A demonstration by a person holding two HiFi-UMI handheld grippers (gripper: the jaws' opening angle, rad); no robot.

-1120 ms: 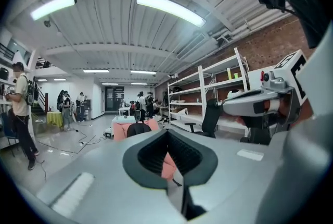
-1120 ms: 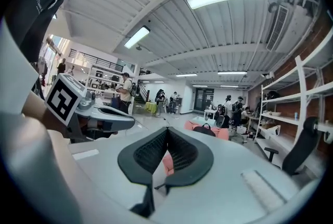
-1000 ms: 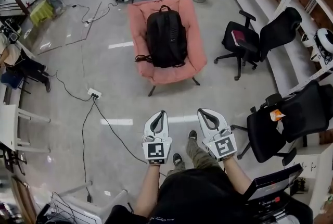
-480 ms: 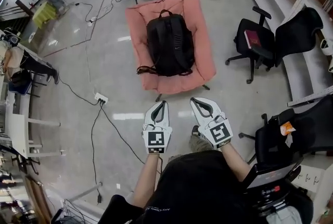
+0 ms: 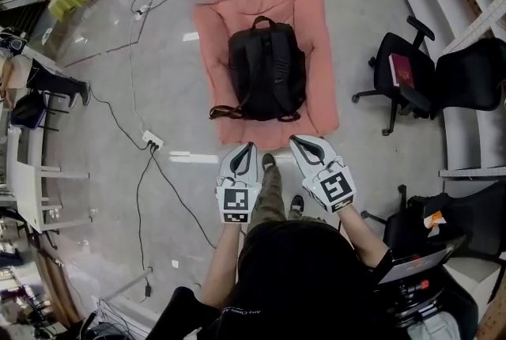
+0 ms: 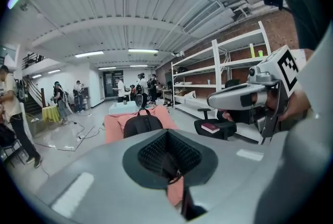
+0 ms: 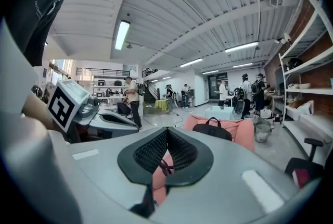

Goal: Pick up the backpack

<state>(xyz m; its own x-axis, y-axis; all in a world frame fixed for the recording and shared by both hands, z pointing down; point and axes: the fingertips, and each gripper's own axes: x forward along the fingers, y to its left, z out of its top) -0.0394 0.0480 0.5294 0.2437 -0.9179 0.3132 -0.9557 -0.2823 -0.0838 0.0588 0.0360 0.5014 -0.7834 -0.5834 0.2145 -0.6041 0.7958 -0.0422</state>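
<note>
Closer now: left gripper [image 5: 243,156] & right gripper [image 5: 305,149] at pink chair's [image 5: 318,30] front edge, jaws together, empty. Backpack [image 5: 267,71] mid-seat, untouched, so grab + lift still to do.

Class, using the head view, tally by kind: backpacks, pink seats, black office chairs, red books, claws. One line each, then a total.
backpack: 1
pink seat: 1
black office chairs: 2, book chair and lower-right chair
red book: 1
claws: 2, left claw and right claw
Total: 7
</note>
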